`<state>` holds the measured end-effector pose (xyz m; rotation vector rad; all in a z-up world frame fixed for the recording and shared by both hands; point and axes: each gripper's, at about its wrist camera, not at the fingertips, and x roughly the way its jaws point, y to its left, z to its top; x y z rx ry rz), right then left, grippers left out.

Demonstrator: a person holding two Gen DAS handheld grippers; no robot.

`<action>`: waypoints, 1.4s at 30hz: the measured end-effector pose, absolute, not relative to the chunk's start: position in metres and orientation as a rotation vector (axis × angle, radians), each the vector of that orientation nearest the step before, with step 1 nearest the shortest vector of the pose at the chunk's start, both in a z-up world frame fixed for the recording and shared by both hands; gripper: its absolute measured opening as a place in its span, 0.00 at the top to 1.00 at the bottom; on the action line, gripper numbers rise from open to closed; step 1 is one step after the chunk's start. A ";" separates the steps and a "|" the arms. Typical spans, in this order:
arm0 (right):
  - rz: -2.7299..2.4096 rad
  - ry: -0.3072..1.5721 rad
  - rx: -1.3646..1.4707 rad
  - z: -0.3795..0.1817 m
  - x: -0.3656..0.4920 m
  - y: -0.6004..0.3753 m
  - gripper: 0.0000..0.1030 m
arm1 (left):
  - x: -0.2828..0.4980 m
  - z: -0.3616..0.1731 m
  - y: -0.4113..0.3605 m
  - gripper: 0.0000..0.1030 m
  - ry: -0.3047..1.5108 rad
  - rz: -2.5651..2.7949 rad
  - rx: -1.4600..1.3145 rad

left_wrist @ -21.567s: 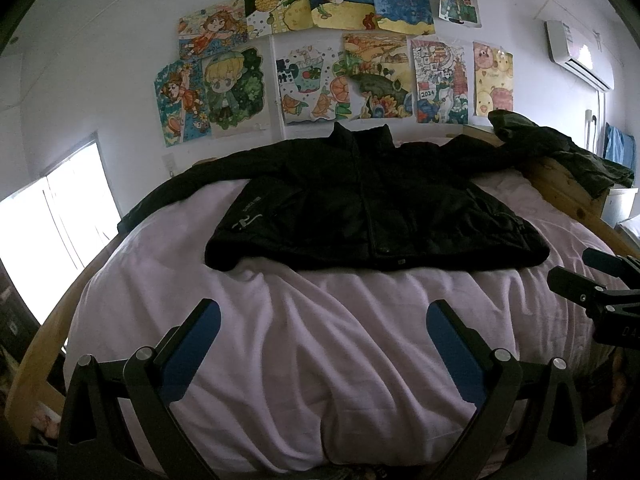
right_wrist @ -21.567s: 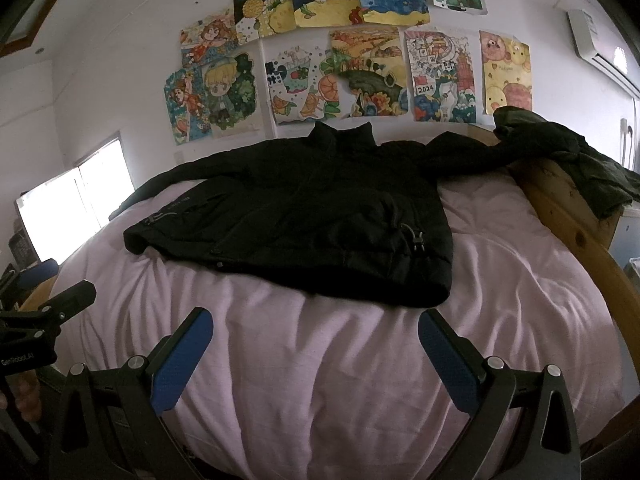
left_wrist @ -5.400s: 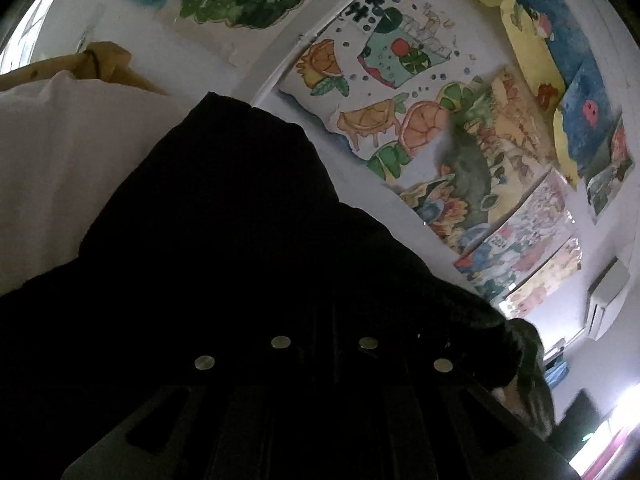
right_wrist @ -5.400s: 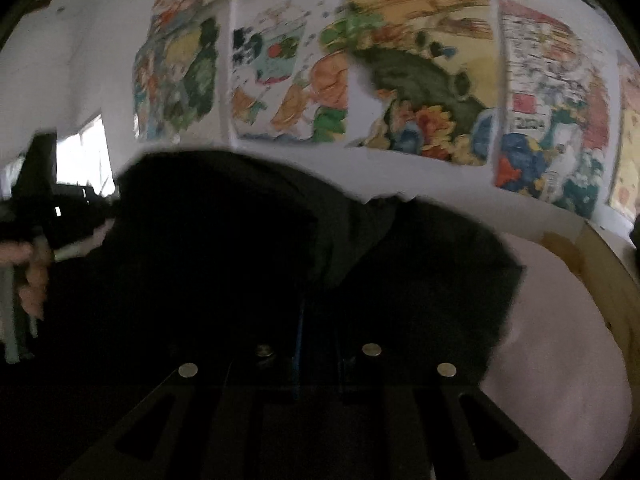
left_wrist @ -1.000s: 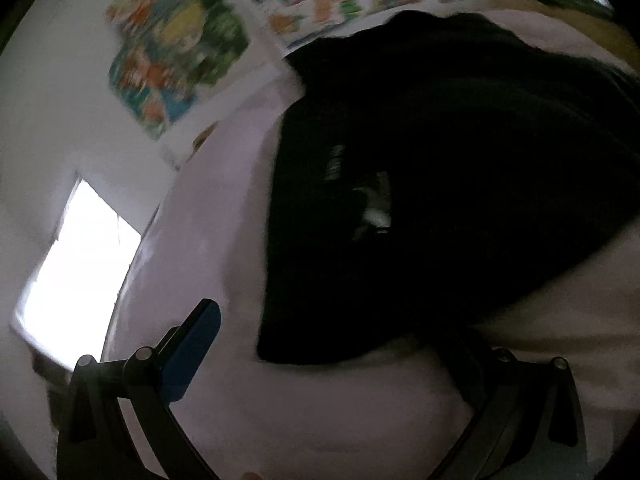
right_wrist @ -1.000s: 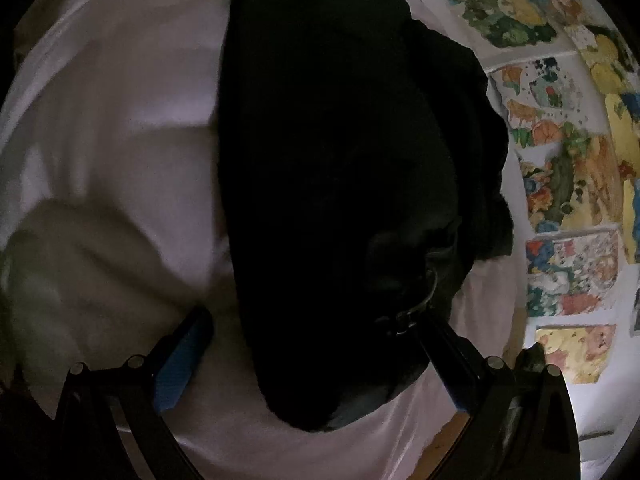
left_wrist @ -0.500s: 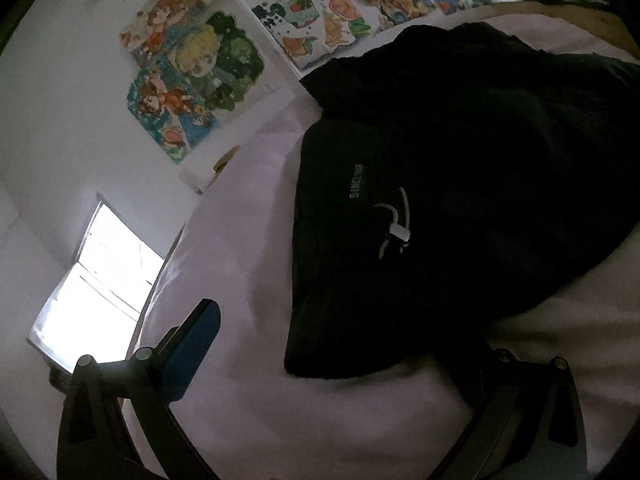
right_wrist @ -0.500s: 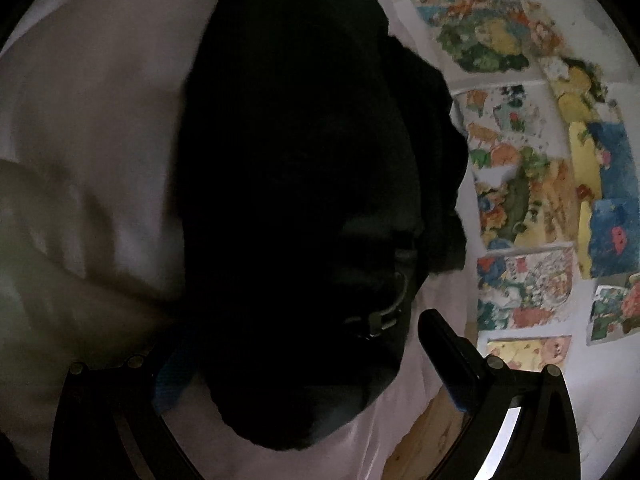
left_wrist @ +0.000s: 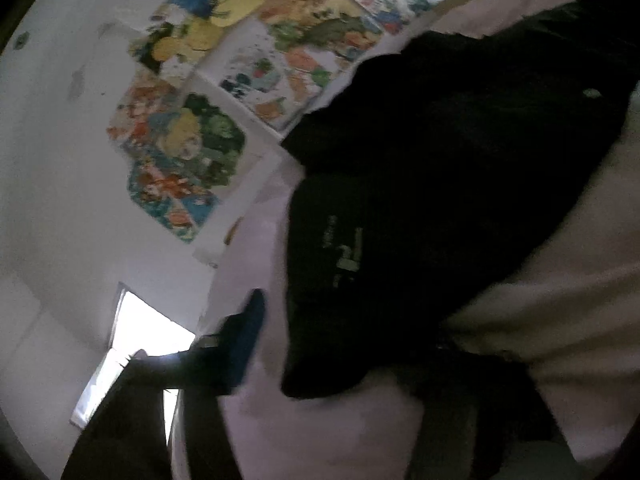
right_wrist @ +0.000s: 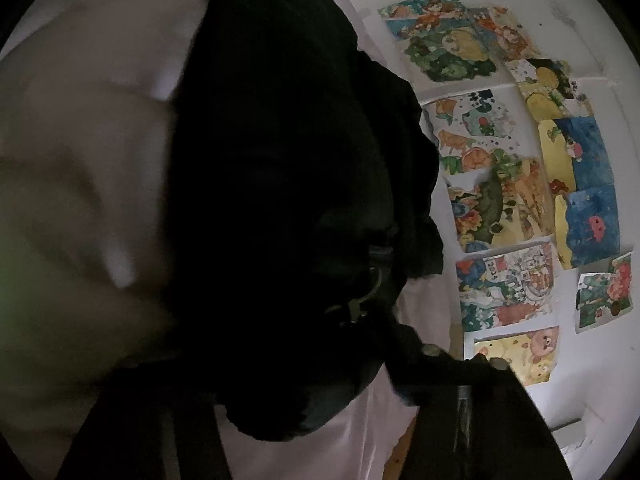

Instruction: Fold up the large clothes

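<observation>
A black jacket (left_wrist: 432, 184) lies partly folded on the pink bed sheet (left_wrist: 560, 312), a pale logo on its near panel. My left gripper (left_wrist: 344, 364) is open around the jacket's near corner; its left finger (left_wrist: 244, 336) with a blue pad lies on the sheet, and the right finger is a dark blur under the hem. In the right wrist view the jacket (right_wrist: 288, 200) fills the middle, a metal zip pull showing. My right gripper (right_wrist: 280, 396) is open at the jacket's near edge; its fingers (right_wrist: 460, 384) are dark and blurred.
Colourful drawings (left_wrist: 188, 148) cover the white wall behind the bed; they also show in the right wrist view (right_wrist: 516, 200). A bright window (left_wrist: 132, 344) is at the left. A wooden bed frame edge (right_wrist: 400, 452) runs along the right side.
Both grippers have closed in on the jacket's near edge, and both views have tilted and blurred. The jaws remain open.
</observation>
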<state>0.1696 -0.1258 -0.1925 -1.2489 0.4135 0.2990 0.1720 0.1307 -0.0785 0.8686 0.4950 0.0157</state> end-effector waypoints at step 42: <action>0.151 0.358 -0.677 0.054 0.189 -0.191 0.88 | 0.182 0.157 0.054 0.96 0.498 -0.008 0.479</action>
